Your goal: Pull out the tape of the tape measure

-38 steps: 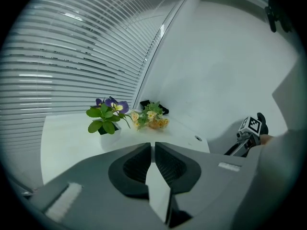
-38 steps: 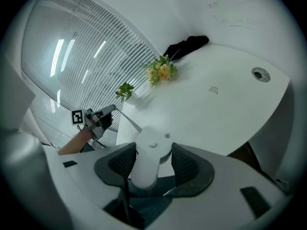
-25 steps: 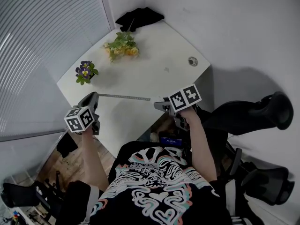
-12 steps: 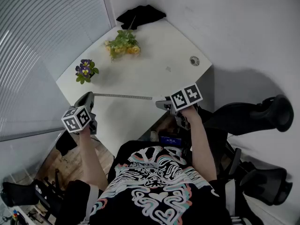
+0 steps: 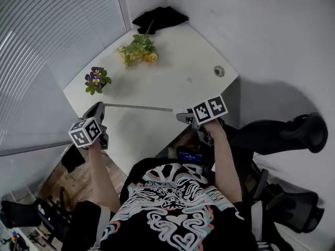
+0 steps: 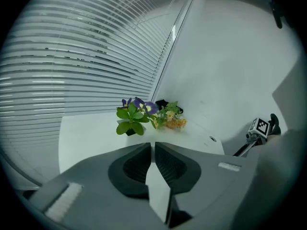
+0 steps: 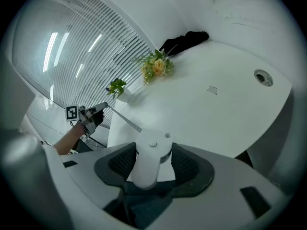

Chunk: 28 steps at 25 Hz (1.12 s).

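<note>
The head view alone gives the whole layout. The left gripper [image 5: 99, 109] and the right gripper [image 5: 180, 115] are held over the near part of the white table [image 5: 172, 61], with the tape [image 5: 138, 107] drawn straight between them. The left gripper view shows what that view cannot. A thin pale strip of tape [image 6: 157, 188] runs in between the pads. The purple flowers [image 6: 135, 115] and yellow flowers [image 6: 171, 120] stand beyond, and the right gripper [image 6: 250, 136] is small at the far right. Only the right gripper view shows the white tape measure case [image 7: 149, 163] plainly, and it also takes in the black cloth [image 7: 187, 40] in the table's far corner.

The tape spans from the left gripper's tips, on the left, to the case at the right gripper's tips.

The left gripper's [image 6: 152, 146] jaws stand nearly together, pinching the end of the tape. The right gripper's [image 7: 153, 150] jaws stand wide apart, with their pads pressed on either side of the case.
</note>
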Tool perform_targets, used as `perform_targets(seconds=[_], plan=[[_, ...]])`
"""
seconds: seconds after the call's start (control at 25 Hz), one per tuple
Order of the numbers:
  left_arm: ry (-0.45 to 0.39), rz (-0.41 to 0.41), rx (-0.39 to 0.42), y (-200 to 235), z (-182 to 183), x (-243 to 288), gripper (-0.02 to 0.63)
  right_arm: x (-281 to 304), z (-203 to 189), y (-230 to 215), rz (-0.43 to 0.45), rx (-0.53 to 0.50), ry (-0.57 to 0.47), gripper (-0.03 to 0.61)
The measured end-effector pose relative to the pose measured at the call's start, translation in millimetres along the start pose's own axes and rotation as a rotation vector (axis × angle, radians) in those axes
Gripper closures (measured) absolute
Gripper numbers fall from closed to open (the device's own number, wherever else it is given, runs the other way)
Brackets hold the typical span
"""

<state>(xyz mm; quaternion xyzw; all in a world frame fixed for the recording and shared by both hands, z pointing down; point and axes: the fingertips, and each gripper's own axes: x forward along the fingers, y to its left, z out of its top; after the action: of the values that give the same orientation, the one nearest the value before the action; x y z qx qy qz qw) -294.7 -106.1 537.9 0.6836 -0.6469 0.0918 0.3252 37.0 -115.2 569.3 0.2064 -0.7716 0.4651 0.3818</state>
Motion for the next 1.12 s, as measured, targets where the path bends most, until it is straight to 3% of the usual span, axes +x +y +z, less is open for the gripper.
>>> perform_targets(seconds=[0.24,0.64,1.12], plan=[[0.002,0.016,-0.029,3,-3,1,0.581,3,0,-2,-0.002,0.0,0.009,0.345],[0.045,-0.016,0.004,-16,-14,13,0.581,6,-3,-10,-0.007,0.012,0.02,0.345],[0.128,0.006,0.047,-14,-30,25,0.581,14,-2,-22,-0.041,0.007,0.058,0.344]])
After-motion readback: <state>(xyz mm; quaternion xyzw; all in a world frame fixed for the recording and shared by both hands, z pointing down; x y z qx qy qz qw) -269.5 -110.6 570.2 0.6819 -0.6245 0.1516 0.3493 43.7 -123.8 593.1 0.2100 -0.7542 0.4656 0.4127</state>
